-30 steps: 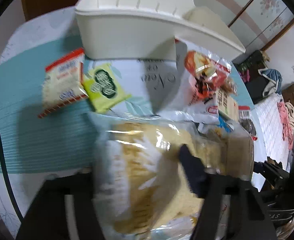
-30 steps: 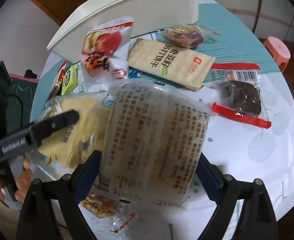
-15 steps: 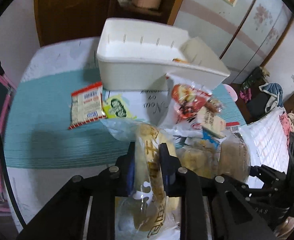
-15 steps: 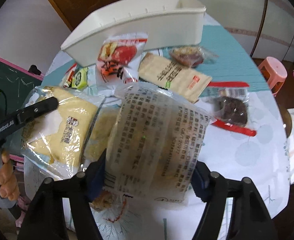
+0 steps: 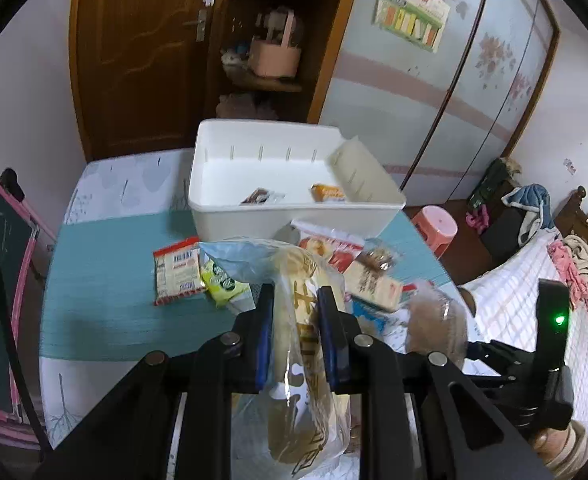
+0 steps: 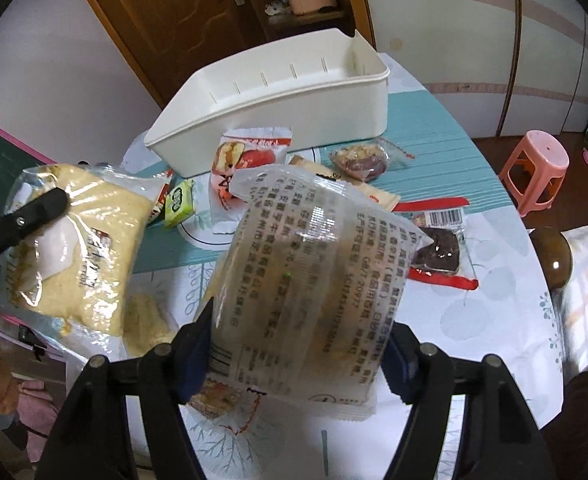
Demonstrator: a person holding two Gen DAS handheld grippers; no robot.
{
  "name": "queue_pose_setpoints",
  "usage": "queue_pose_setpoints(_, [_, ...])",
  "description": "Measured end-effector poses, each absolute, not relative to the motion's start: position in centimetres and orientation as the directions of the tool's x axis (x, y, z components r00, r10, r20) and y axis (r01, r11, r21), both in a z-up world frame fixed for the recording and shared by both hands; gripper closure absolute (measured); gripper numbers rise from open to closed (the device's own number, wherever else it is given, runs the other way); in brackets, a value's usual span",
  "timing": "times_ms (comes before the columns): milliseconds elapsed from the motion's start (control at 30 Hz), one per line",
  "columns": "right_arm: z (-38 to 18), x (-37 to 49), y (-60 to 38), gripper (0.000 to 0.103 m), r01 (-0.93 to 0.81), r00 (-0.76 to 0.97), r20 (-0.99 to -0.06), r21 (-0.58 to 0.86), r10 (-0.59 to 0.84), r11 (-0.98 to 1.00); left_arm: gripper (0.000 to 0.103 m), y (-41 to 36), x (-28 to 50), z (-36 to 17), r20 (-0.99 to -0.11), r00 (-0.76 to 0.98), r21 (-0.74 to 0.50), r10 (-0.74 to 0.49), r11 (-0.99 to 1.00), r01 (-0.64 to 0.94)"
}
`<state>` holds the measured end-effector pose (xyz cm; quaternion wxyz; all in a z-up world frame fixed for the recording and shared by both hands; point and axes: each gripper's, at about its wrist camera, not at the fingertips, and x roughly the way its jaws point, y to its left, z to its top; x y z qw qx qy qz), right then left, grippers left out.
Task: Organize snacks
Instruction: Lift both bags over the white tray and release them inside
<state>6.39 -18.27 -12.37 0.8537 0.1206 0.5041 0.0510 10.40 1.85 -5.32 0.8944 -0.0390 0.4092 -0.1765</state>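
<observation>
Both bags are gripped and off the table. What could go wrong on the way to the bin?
The left gripper pinches the yellow cake bag by a narrow strip, so it may swing or slip. The right gripper holds the wide printed bag only near its bottom; it could tilt out. Packets crowd the white bin front and could get swept.

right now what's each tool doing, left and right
Left tool: shut on the yellow cake packet, lifted off the table.
Right tool: shut on the printed clear snack bag, held above the table.
</observation>
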Motion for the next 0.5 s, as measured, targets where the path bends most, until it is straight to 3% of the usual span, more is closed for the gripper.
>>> queue_pose_setpoints(300, [-9.8, 6.5, -18.5, 0.032, 0.012, 0.536, -0.816, 0.265, 0.217, 0.964, 0.084, 1.4, 9.5, 0.5, -0.63, 0.702, -0.157, -0.332, 0.94, 0.303])
queue_pose_setpoints(500, [-4.8, 8.6, -18.9, 0.032, -0.026, 0.621, -0.752, 0.265, 0.224, 0.964, 0.084, 1.3, 10.8, 5.5, -0.558, 0.777, -0.108, -0.292, 0.954, 0.281])
